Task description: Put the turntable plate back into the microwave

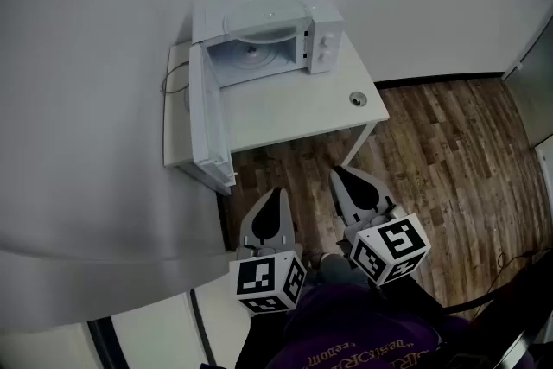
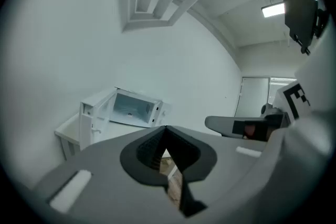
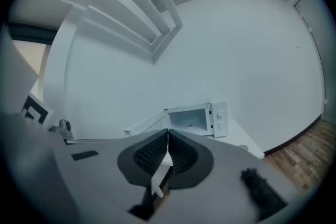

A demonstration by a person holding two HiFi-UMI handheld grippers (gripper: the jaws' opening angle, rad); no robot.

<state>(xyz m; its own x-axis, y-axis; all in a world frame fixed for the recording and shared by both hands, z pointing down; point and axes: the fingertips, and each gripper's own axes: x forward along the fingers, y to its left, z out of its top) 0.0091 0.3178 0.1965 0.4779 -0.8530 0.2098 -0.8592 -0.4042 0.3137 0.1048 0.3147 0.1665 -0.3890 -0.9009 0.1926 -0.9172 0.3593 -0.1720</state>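
Plate point(image 1: 263, 19): clear glass and faint. In the head view its round rim reads as lying on the roof of the microwave point(image 1: 321, 37). Neither gripper view resolves it.

Cavity: open to view, with a small hub point(image 1: 251, 51) on its base. The back is too dim to read.

Door point(image 1: 207, 121): swung out to the left and overhanging the front edge of the counter point(image 1: 294, 112). It hides the counter surface behind it.

Person: cut off at the lower frame edge, with only a dark purple top point(image 1: 346, 346) showing.

Left claw point(image 1: 278, 196) and right claw point(image 1: 341, 179): side by side low in the head view, over the floor point(image 1: 449, 151). Both are clenched, and each gripper view shows its ribbed pads meeting with nothing between them. Both point toward the microwave and are well apart from it and from the plate, which lies beyond the tips at the far side of the counter. The left claw sits just beside the door's free corner, and the right claw is near the counter's leg point(image 1: 359, 147).

Counter: white, set in a corner between plain white walls, with the microwave at its back. A round cap point(image 1: 358, 99) sits near the right edge.

Floor: wood planks, with dark skirting point(image 1: 441, 80) along the right-hand wall.

Left gripper view: a ceiling light point(image 2: 273, 8) and a pale doorway point(image 2: 254, 94) at the far end of the room.
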